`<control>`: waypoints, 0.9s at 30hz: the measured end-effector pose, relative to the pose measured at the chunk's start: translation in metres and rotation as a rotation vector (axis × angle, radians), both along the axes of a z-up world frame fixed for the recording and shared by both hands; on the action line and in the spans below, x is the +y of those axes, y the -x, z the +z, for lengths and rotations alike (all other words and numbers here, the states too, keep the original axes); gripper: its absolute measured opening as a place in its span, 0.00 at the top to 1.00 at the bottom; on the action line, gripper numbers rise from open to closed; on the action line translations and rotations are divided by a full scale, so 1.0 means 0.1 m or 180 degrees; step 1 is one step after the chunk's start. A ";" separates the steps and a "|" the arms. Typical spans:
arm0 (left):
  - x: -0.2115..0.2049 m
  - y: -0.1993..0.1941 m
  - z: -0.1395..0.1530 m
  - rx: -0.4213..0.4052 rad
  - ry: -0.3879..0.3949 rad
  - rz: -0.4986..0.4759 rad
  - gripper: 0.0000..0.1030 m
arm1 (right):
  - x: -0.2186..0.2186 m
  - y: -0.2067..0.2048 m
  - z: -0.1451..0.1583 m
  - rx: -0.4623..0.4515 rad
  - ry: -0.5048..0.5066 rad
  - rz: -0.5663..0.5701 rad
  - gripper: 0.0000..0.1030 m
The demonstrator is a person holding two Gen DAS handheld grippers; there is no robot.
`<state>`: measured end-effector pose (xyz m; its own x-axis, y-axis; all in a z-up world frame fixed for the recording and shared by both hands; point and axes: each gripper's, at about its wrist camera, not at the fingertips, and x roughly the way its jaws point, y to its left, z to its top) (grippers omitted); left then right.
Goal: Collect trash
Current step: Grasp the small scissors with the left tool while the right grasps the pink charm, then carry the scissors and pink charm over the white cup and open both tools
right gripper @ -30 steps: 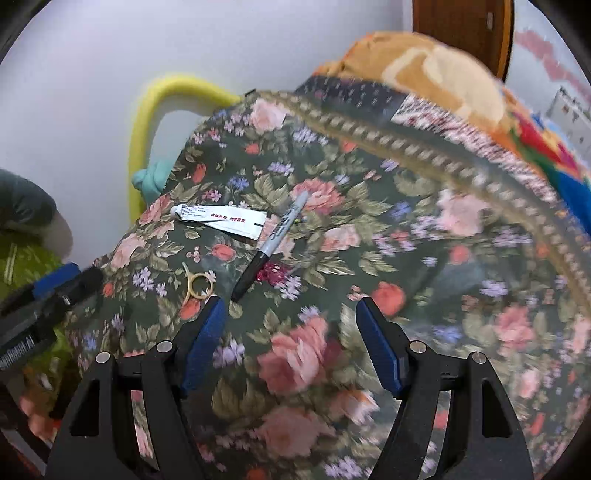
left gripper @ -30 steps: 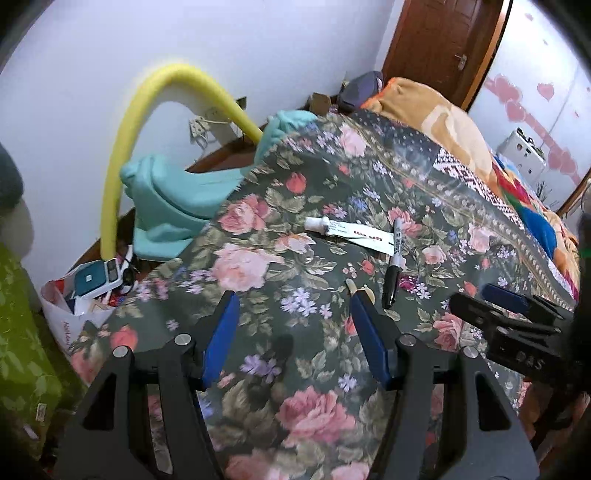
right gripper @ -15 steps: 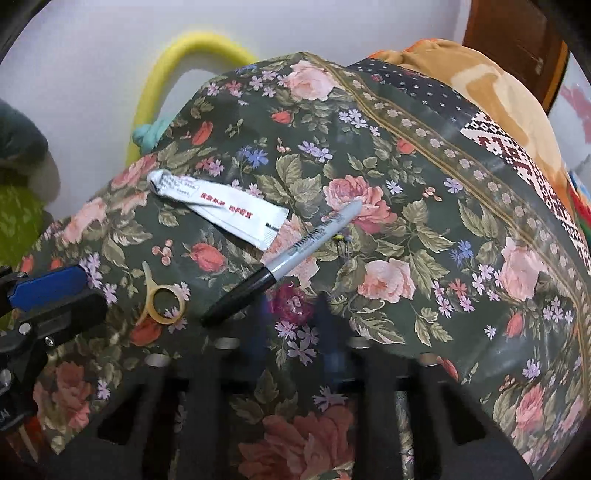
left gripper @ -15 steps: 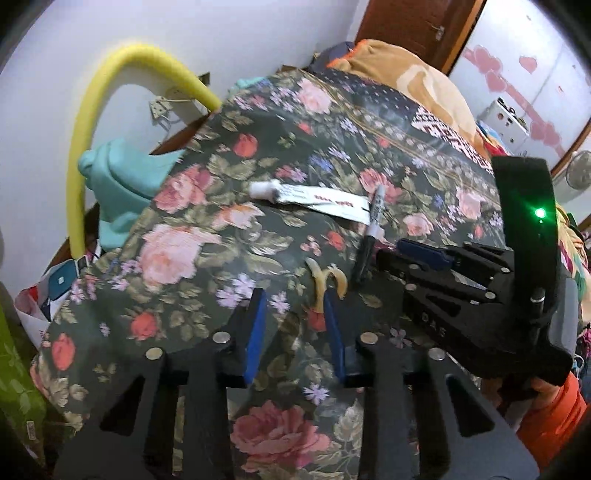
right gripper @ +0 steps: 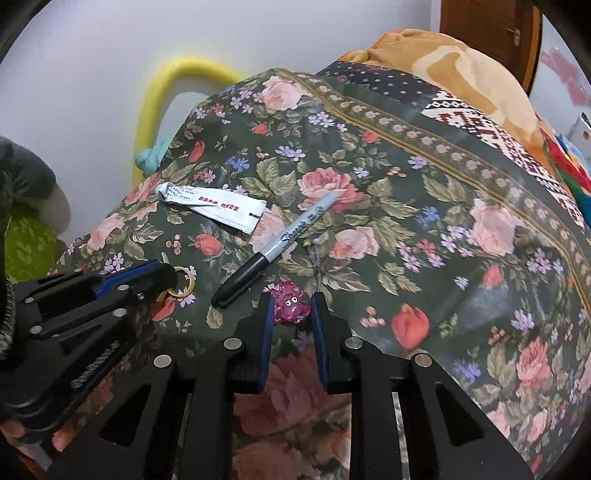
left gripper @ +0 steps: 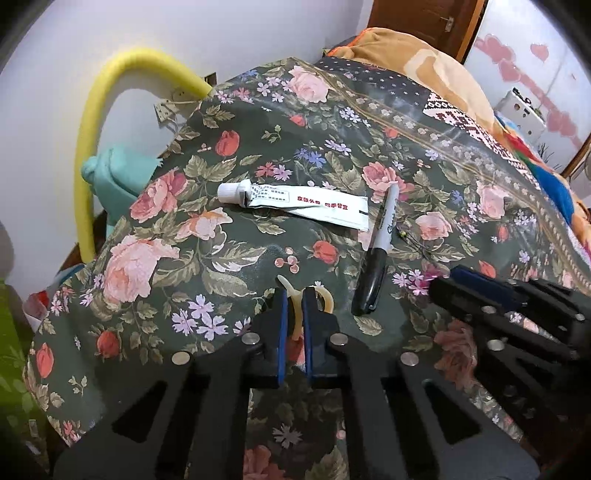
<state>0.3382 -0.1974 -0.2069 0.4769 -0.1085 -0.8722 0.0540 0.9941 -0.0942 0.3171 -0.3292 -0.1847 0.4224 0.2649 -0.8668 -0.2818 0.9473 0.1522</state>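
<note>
On the dark floral bedspread lie a flattened white tube with red print, a black marker and a small yellowish plastic ring. My left gripper points down at the cloth, its jaws closing to a narrow gap with the pads pressing one side of the ring. In the right wrist view, my right gripper is shut on a small magenta figure with eyes, resting on the cloth just right of the marker. The left gripper appears there beside the ring.
A yellow foam tube arches against the white wall at the bed's left edge, with a teal cloth below it. An orange blanket lies further up the bed. A brown door stands behind.
Both grippers went from wide open to shut. The left one moved forward and down onto the yellowish ring; the right one came closer and closed on the magenta figure.
</note>
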 end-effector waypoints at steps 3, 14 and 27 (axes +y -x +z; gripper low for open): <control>0.03 0.04 0.02 0.0066 0.0130 -0.0002 1.00 | -0.01 0.02 0.08 -0.0039 -0.0041 -0.0016 0.82; 0.16 0.50 0.57 -0.0212 0.0211 0.0043 1.00 | 0.08 0.29 0.41 -0.0164 -0.0217 0.0019 0.82; 0.56 1.12 1.10 -0.0504 0.0231 0.0259 1.00 | 0.58 0.90 0.96 -0.0440 -0.0236 0.0263 0.82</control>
